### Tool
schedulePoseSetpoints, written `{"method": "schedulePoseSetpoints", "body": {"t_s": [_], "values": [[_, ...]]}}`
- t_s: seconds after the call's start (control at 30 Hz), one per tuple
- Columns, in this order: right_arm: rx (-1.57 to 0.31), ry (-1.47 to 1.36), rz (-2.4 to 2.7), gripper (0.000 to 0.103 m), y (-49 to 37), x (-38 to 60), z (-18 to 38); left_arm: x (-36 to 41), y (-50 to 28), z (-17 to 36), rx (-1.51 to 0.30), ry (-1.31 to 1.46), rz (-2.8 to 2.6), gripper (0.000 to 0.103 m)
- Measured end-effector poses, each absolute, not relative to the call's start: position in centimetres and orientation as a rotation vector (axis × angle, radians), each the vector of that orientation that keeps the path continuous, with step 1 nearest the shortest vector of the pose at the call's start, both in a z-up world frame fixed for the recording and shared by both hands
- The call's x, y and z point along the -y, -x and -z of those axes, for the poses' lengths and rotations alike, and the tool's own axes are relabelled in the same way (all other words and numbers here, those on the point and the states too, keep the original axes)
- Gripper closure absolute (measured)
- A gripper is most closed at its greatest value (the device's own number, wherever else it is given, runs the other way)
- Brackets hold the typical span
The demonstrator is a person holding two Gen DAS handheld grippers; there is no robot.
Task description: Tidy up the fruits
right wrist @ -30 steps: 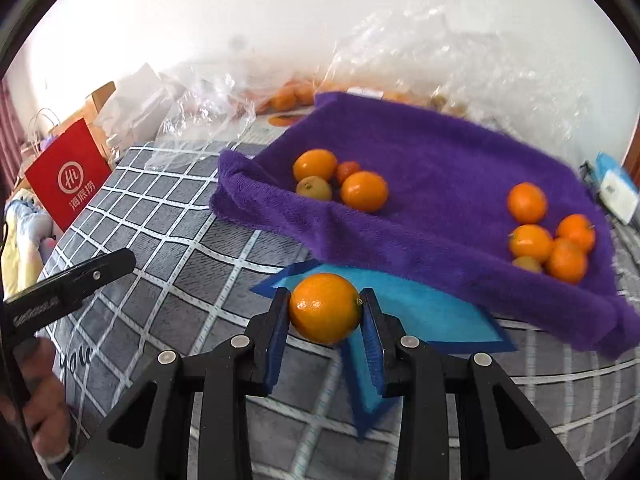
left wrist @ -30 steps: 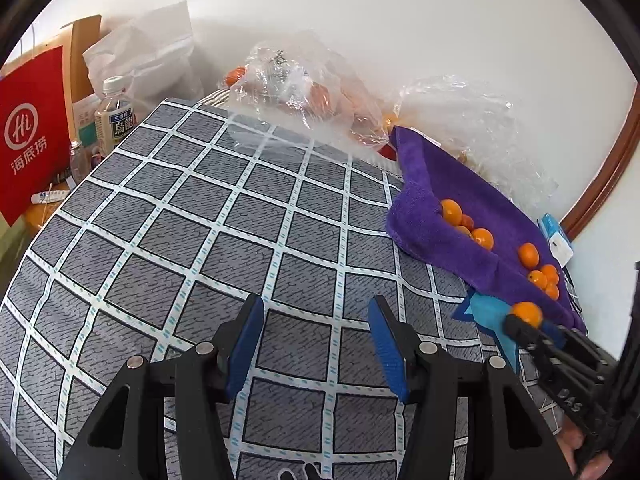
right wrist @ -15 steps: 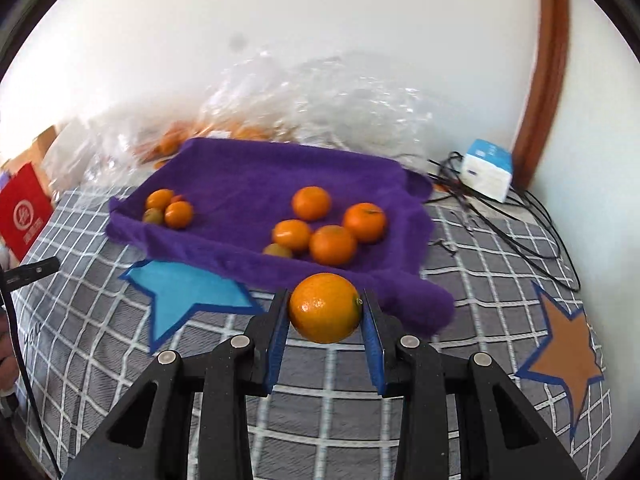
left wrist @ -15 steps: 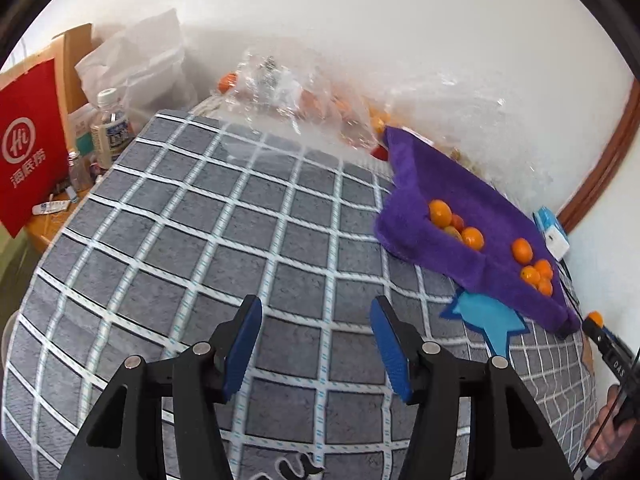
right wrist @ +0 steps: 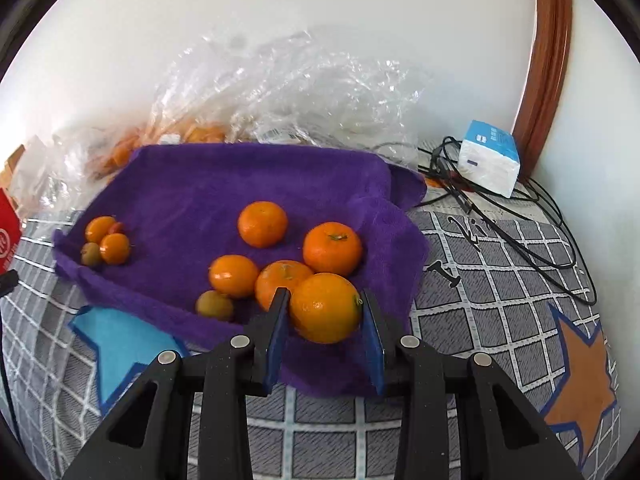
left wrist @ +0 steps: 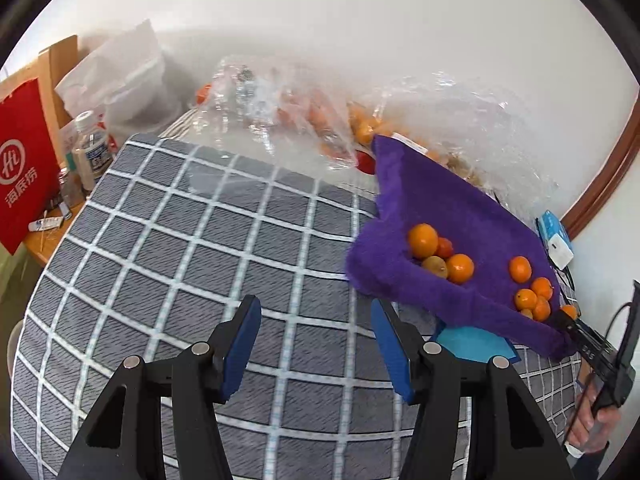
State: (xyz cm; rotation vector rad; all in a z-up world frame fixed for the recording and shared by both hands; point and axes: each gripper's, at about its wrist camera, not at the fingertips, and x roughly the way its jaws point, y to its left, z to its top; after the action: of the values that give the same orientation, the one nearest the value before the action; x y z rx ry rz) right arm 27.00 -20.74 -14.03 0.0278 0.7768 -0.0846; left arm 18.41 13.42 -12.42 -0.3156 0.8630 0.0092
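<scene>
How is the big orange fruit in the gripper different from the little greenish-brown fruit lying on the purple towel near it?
The big orange fruit is far larger than the little greenish-brown fruit. The big one is bright orange; the little one is dull greenish-brown. The big one is pinched between the right gripper's blue pads, while the little one lies loose on the purple towel. Both are round and sit at the towel's near edge.
</scene>
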Motion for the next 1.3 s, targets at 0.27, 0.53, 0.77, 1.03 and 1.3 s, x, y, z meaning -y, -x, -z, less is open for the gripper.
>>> {"method": "schedulePoseSetpoints", "body": {"t_s": [0.27, 0.53, 0.77, 1.03, 1.3], "values": [[-0.808, 0.001, 0.086, 0.063, -27.3, 20.5, 14.8, -9.3, -19.4, 11.3, -0.858, 0.235, 0.050, 0.048], [-0.745, -0.053, 0.098, 0.045, -23.7, 20.1, 11.2, -6.5, -17.7, 9.0, -0.835, 0.156, 0.065, 0.048], [-0.707, -0.077, 0.102, 0.044, -18.6, 19.4, 7.3, -4.7, -13.5, 5.9, -0.762, 0.097, 0.063, 0.044], [-0.633, -0.068, 0.127, 0.017, -11.9, 19.1, 4.6, -3.0, -7.7, 2.7, -0.647, 0.059, 0.046, 0.022], [-0.587, -0.050, 0.148, 0.005, -5.9, 18.6, 3.1, -1.7, -2.9, 0.5, -0.618, 0.050, 0.066, 0.014]]}}
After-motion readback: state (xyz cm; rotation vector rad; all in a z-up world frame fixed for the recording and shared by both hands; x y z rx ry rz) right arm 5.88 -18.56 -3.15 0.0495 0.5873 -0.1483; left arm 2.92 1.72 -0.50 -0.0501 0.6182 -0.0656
